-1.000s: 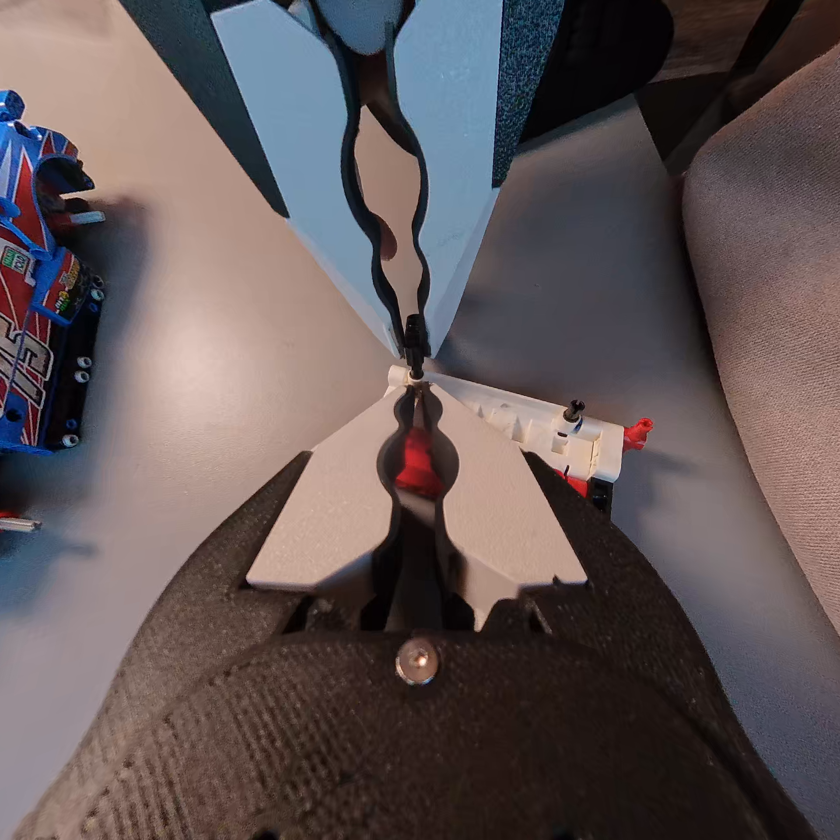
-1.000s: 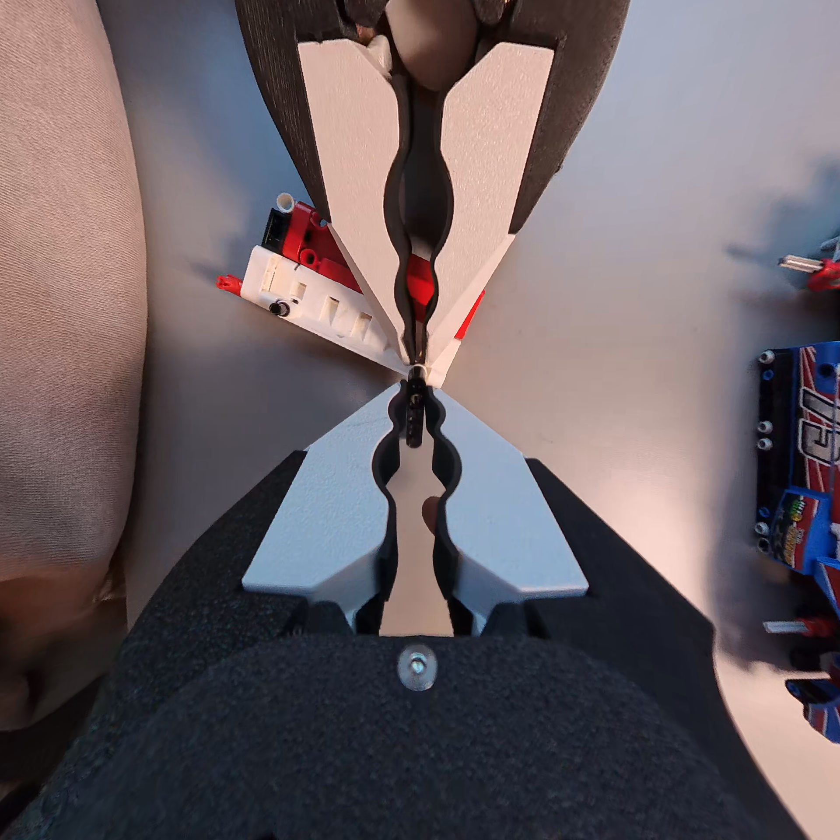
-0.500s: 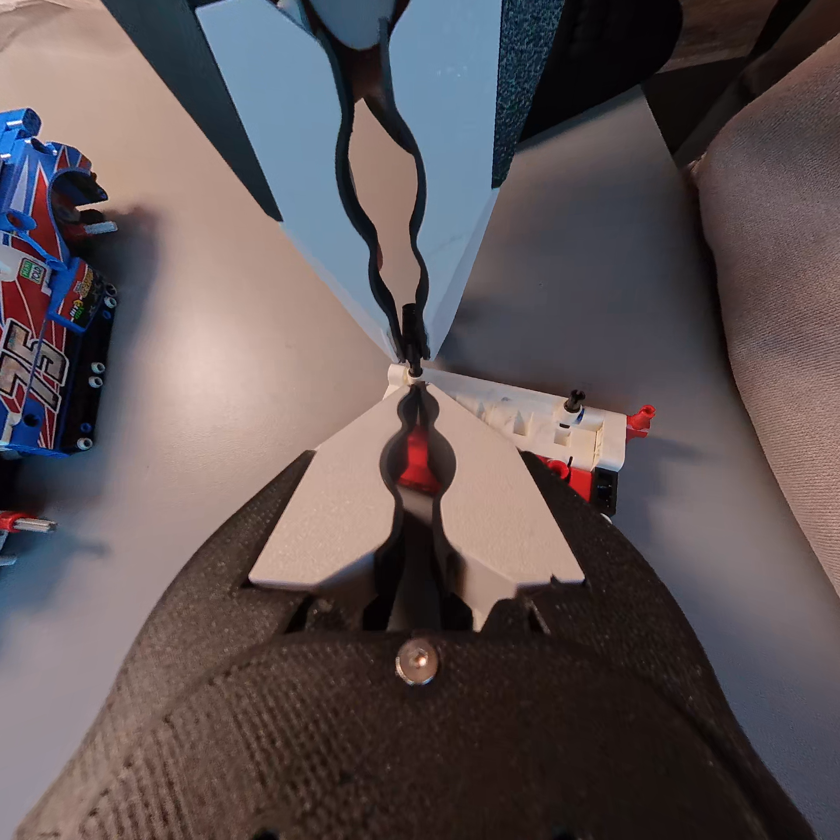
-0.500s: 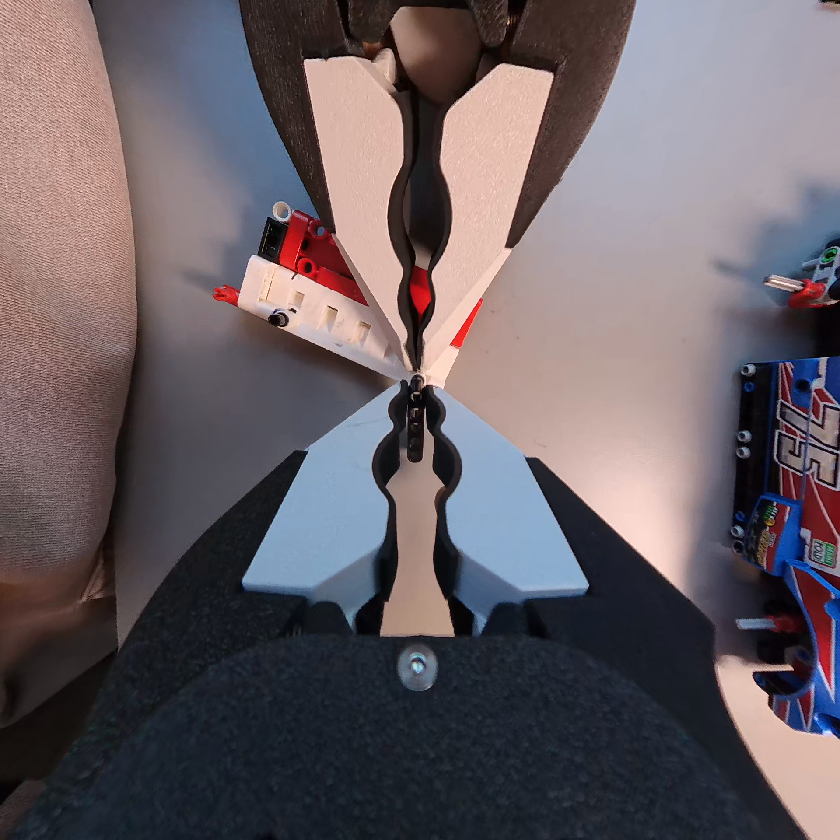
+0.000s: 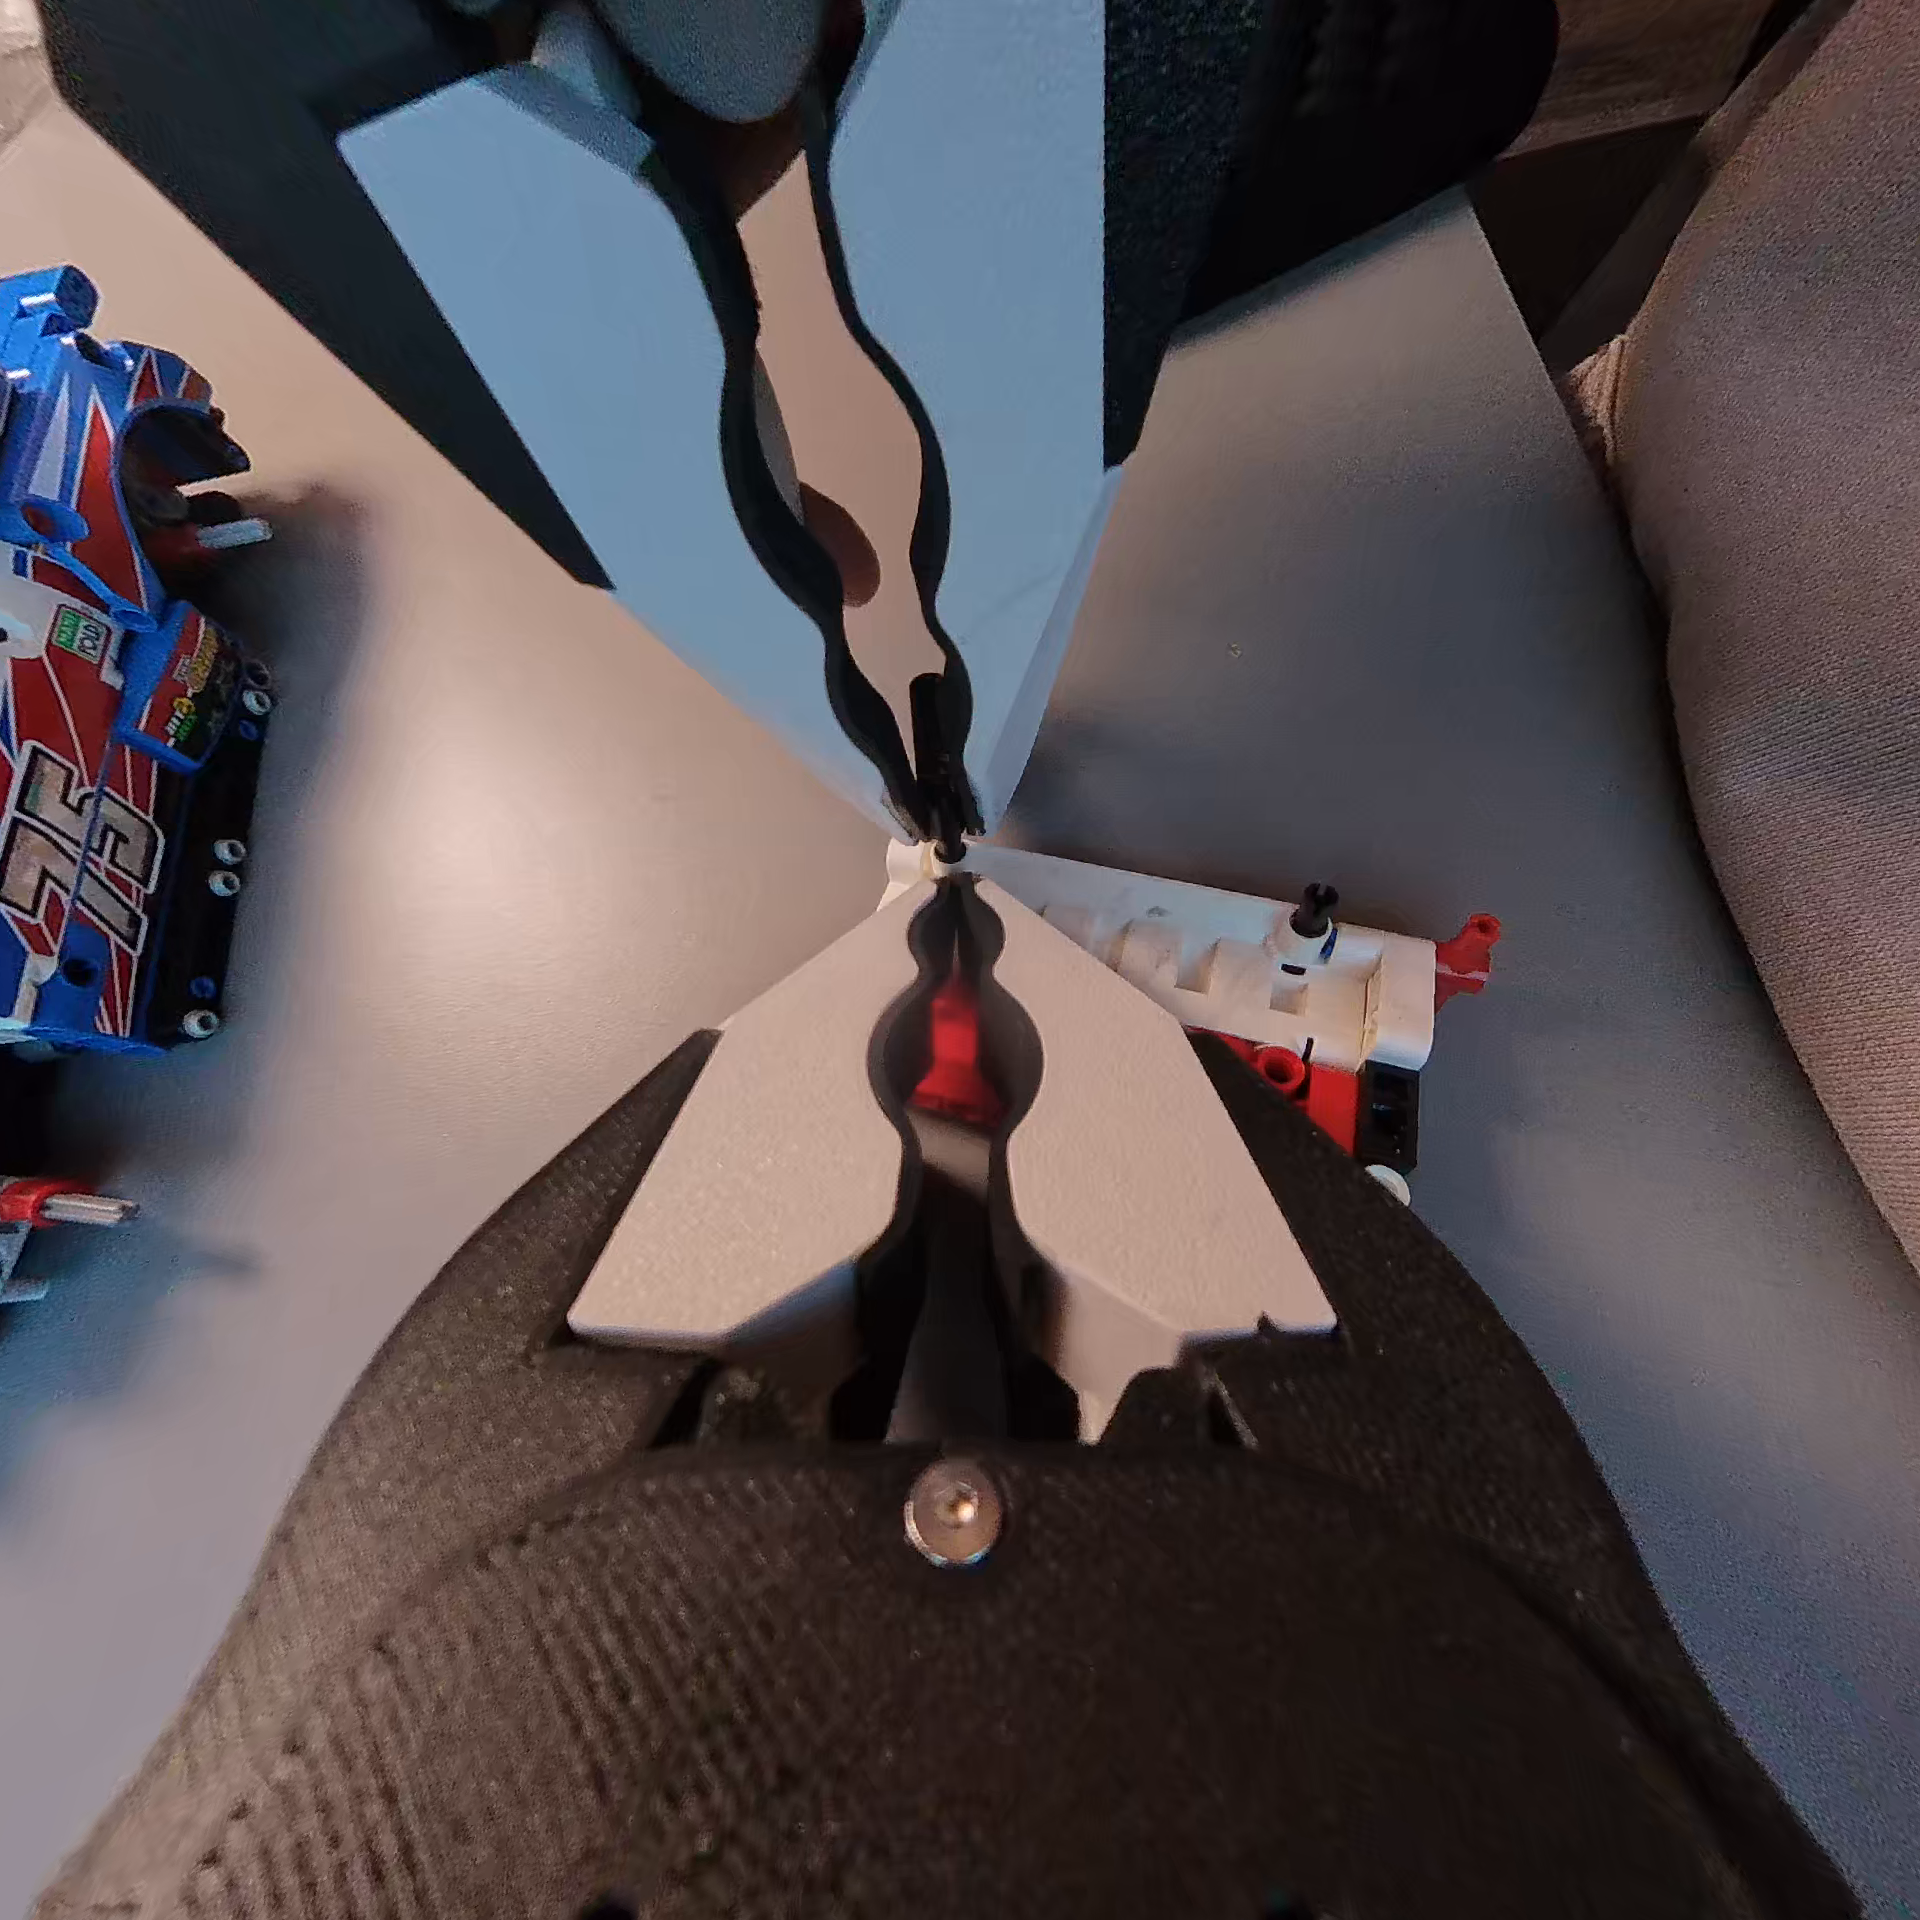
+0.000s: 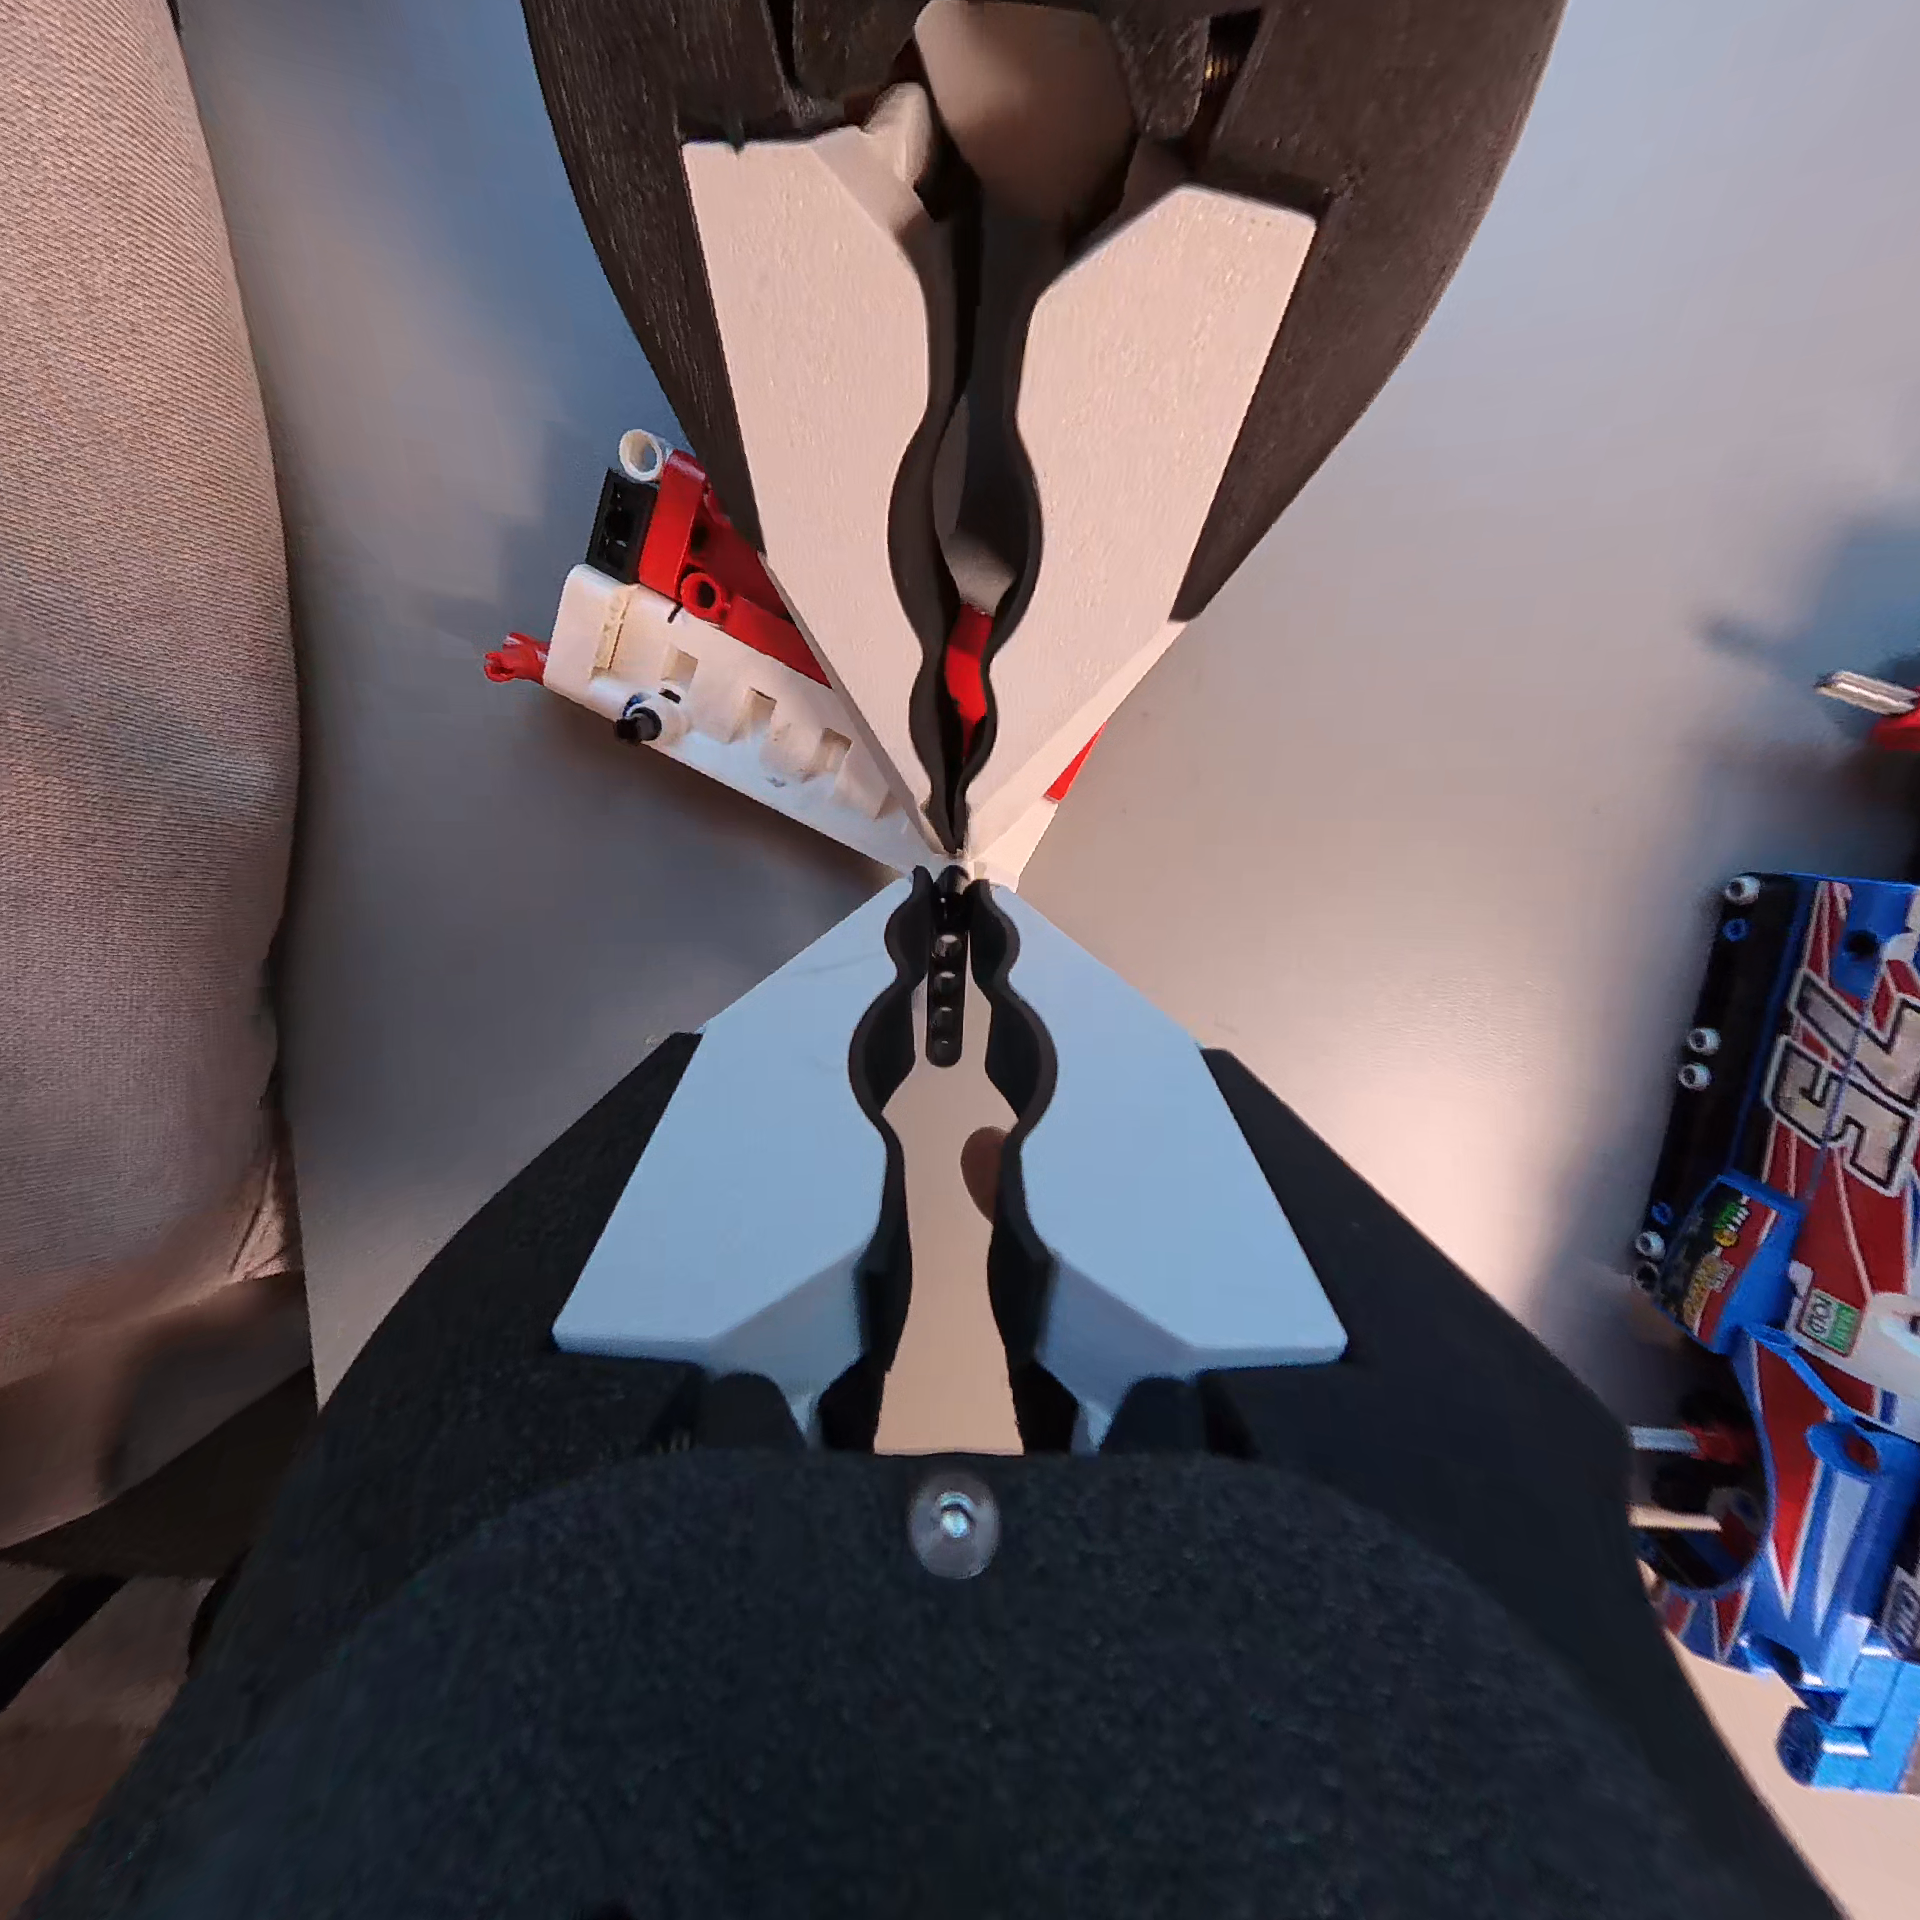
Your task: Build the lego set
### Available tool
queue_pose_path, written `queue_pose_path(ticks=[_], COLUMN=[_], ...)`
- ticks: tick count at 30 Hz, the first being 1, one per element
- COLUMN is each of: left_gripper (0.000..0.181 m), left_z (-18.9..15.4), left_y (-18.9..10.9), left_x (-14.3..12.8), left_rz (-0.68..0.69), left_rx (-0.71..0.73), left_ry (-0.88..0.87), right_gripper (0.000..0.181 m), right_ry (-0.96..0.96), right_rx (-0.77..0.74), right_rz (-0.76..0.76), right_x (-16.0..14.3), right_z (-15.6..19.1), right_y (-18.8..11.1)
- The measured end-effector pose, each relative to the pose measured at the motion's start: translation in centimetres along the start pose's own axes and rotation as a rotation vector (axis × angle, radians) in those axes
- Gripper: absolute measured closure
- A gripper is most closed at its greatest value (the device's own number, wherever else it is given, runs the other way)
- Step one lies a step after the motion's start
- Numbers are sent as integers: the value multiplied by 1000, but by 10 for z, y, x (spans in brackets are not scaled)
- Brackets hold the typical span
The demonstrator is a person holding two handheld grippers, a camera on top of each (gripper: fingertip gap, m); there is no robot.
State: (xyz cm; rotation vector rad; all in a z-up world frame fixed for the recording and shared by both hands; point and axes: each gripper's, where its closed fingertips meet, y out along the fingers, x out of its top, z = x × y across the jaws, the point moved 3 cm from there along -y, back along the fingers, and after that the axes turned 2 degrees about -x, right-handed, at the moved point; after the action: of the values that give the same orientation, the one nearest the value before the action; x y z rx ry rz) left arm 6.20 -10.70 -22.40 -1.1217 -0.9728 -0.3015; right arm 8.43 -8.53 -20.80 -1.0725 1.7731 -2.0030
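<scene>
Grippers tip to tip over grey table (image 5: 520, 831).
Left gripper (image 5: 951, 899) clamped on white-red assembly (image 5: 1247, 956); right gripper (image 6: 951, 894) pinching black beam (image 6: 948, 987), its end at the assembly's white tip. Blue car (image 6: 1808, 1195) well apart.

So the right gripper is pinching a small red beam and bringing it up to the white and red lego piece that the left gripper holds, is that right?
Not quite: the beam in the right gripper is black, not red, as the right wrist view shows. The rest holds: the left gripper grips the white and red lego piece, and the two meet tip to tip.
</scene>
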Motion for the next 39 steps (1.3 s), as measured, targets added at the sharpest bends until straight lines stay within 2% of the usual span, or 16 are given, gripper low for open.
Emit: queue_pose_path(ticks=[8, 23, 30, 34, 39], left_gripper=[181, 181, 181, 181, 181], left_z=[1, 0, -1, -1, -3], left_y=[-1, -3, -3, -3, -3], left_x=[-1, -3, -3, -4, -3], left_rz=[-4, 7, -1, 3, 4], left_rx=[10, 43, 28, 38, 43], left_ry=[0, 54, 38, 42, 58], right_gripper=[178, 178, 178, 177, 177], right_ry=[61, 31, 106, 166, 161], right_rx=[2, -50, -51, -52, -81], right_rz=[-5, 54, -120, -275, -385], right_x=[0, 8, 4, 2, -1], right_z=[-1, -1, 0, 1, 4], right_y=[4, 9, 9, 8, 9])
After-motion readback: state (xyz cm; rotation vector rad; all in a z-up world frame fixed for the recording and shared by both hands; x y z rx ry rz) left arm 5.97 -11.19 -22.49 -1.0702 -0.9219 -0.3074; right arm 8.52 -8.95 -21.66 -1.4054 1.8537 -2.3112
